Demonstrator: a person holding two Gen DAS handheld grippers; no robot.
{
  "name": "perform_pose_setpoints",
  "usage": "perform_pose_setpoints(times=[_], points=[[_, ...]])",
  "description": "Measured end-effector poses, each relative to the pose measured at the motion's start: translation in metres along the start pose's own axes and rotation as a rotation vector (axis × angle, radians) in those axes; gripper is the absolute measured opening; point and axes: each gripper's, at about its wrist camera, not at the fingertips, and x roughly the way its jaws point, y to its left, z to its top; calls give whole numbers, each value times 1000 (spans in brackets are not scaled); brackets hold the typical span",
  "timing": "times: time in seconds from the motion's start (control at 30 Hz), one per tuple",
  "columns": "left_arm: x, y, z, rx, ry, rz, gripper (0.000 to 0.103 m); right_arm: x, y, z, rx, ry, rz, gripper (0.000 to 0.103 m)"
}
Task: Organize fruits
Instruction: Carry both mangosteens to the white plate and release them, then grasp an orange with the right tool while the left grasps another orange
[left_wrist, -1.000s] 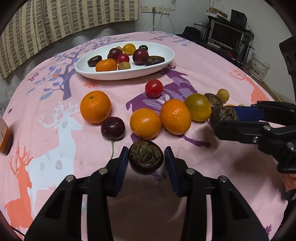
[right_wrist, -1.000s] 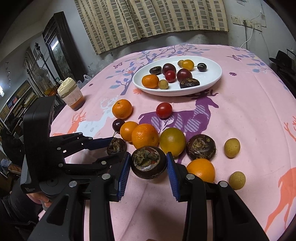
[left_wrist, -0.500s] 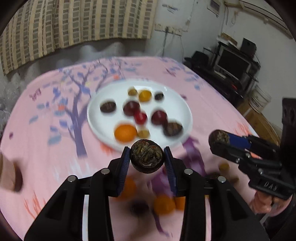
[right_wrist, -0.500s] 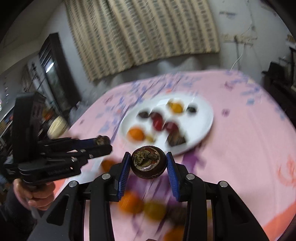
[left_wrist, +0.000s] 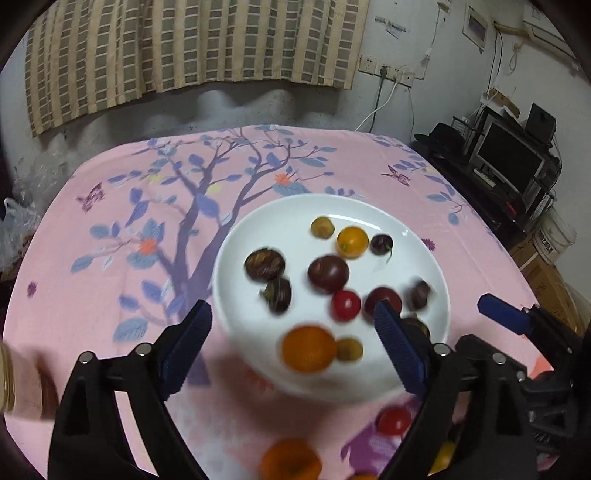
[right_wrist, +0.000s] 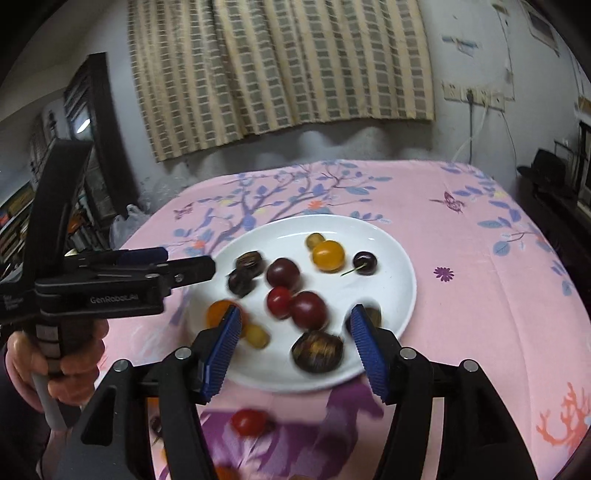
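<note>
A white plate (left_wrist: 258, 229) of fruit is seen on the pink cloth (left_wrist: 110, 206), and both grippers are held above its near side. The left gripper (left_wrist: 291, 343) has just been opening; its blue pads (left_wrist: 184, 343) are spread wide, with nothing gripped between them. A dark fruit (left_wrist: 277, 293), blurred, is seen on the plate just beyond the left pad, beside another dark fruit (left_wrist: 264, 264). The right gripper (right_wrist: 295, 349) has likewise been opening; its pads (right_wrist: 221, 349) are parted and clear of a dark round fruit (right_wrist: 317, 350), which lies on the plate between them, nearer the right pad.

On the plate are also found an orange (left_wrist: 308, 349) at the near edge, a small yellowish fruit (left_wrist: 349, 349) beside it, a red tomato (left_wrist: 345, 304), two dark plums (left_wrist: 328, 273), a yellow-orange fruit (left_wrist: 352, 242), a cherry (left_wrist: 381, 244) and a small olive-coloured fruit (left_wrist: 322, 227) toward the far side.

Off the plate, on its near side, a red tomato (right_wrist: 249, 422) and an orange (left_wrist: 290, 459) lie on the cloth. A hand (right_wrist: 55, 365) is seen around the left gripper's handle in the right wrist view.
</note>
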Motion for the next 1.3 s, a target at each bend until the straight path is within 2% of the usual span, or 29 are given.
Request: perform_pose_setpoints(times=[0.1,0.13,0.2,0.27,0.33,0.4,0.47,0.53,0.63,0.8,0.87,0.9,0.97,1.07,1.2,1.3], points=[[-28,9,-32,-18,-5,2,92,-17,21,-18,-95,21,55,72],[-38,12,-45,-25,-7,-10,92,-23,33,-28,-166,49,92,76],[-57,18,-77,-38,-9,-43,92,-28,53,-48,-298,102,169,77],[-70,22,-106,-62,-16,-61,93,-34,67,-70,-409,109,184,77],[-76,22,-131,-77,-18,-41,93,-31,73,-83,-468,141,168,77],[-73,21,-148,-86,-10,-29,93,-22,73,-89,-468,178,142,77],[-70,17,-154,-69,22,14,93,-17,74,-92,-471,195,130,77],[-74,13,-154,-57,-3,21,94,-15,75,-95,-484,206,113,77],[-72,12,-156,-58,14,-3,94,-11,81,-103,-508,216,93,77],[-72,12,-157,-64,21,6,94,-5,90,-109,-573,212,46,75],[-74,12,-157,-68,11,6,94,-4,91,-110,-580,208,21,61],[-74,12,-156,-67,8,10,94,-3,92,-110,-588,201,-4,59],[-74,12,-156,-66,5,18,94,-4,91,-109,-594,194,-1,39],[-73,11,-157,-66,8,15,94,-9,89,-106,-591,205,18,39],[-75,-5,-159,15,-8,-15,93,-29,70,-86,-449,143,74,39],[-77,-33,-162,141,-57,-37,80,-44,50,-70,-295,95,121,39]])
